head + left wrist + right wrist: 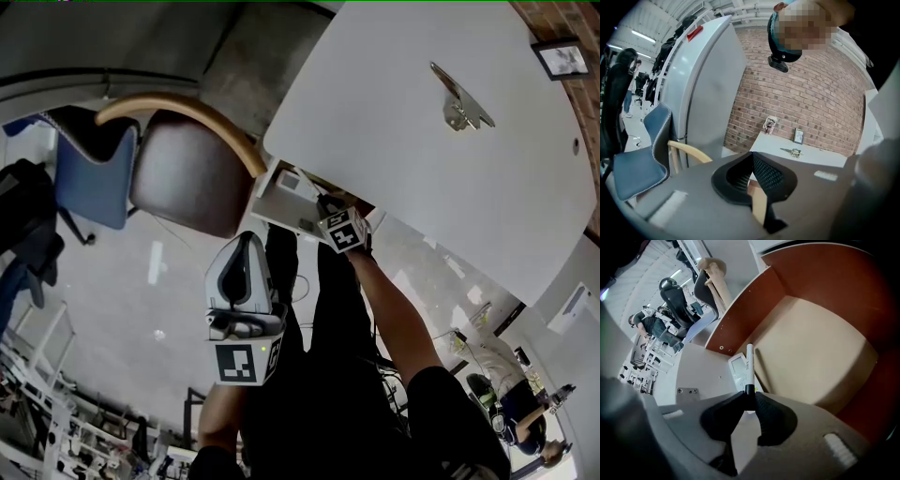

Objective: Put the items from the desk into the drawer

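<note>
chair (187, 173): brown seat with a curved wooden arm, left half of the head view, just off the worktop's edge

left gripper (246, 246): lower middle of the head view, over the floor and clear of the worktop. Its fingers (768, 173) are pressed together at the tips, nothing in them

drawer (815, 273): open under the worktop's near edge, middle of the head view. Reddish-brown walls, pale bottom

right gripper (749, 397): tipped down over the open drawer, fingers pinching the black end of a pen

pen (749, 363): white barrel pokes out past the fingertips over the drawer's left side. Can't tell if it touches the bottom

white gadget (738, 370): small, has a screen, right beside the pen by the drawer's left wall

worktop (394, 141): white, fills the upper right

keys (459, 101): lying on the worktop, upper right, well apart from both grippers

picture frame (562, 58): far upper-right corner
</note>
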